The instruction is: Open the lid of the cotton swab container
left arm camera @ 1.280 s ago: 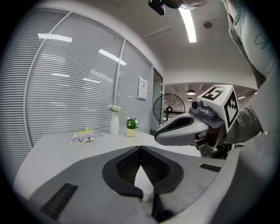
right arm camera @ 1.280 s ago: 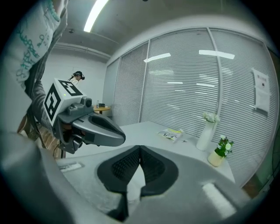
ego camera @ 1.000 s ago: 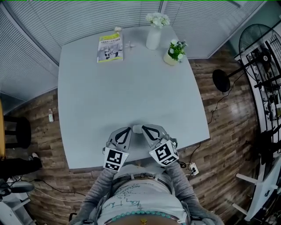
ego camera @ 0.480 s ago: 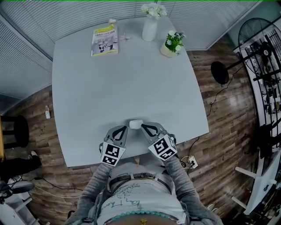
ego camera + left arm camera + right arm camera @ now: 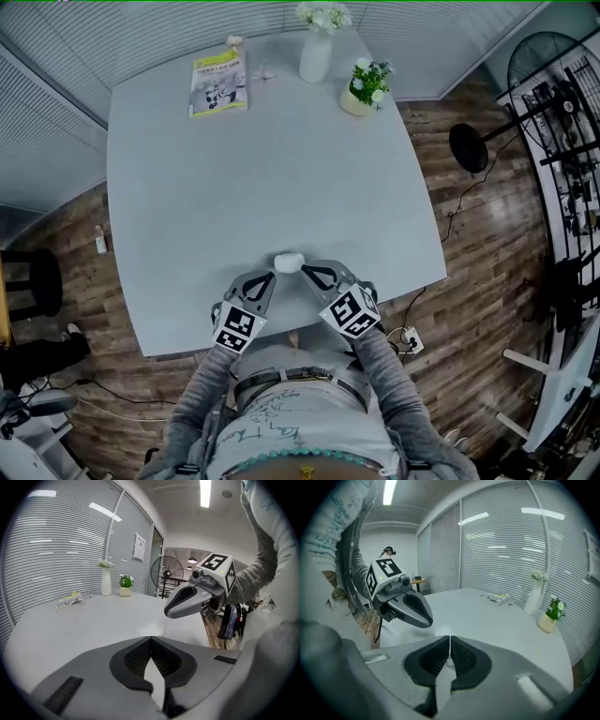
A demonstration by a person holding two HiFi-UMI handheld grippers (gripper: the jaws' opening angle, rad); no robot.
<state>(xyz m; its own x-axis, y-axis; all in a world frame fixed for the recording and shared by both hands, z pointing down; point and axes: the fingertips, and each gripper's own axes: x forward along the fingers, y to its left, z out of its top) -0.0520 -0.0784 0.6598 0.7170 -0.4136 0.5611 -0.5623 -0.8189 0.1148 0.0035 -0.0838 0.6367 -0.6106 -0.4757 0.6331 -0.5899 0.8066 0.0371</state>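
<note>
The cotton swab container [image 5: 288, 262] is a small white tub standing near the front edge of the grey table [image 5: 262, 169]. Its lid looks closed. My left gripper [image 5: 265, 278] sits just to its near left and my right gripper [image 5: 306, 274] just to its near right; both are shut and empty, tips angled toward the tub and not touching it. In the left gripper view the tub [image 5: 151, 629] shows pale beyond my closed jaws, with the right gripper [image 5: 168, 612] above it. In the right gripper view the tub [image 5: 442, 630] lies just past the jaws, below the left gripper [image 5: 427, 620].
At the table's far side lie a magazine [image 5: 219, 82], a white vase with flowers [image 5: 315, 52] and a small potted plant [image 5: 364, 89]. A floor fan [image 5: 553, 66] stands at the right and a dark stool [image 5: 28, 281] at the left. The table's front edge runs just behind the grippers.
Both grippers have sunk toward the table and drawn slightly back toward the person. The tub, half hidden between the tips before, now shows clear of them.
</note>
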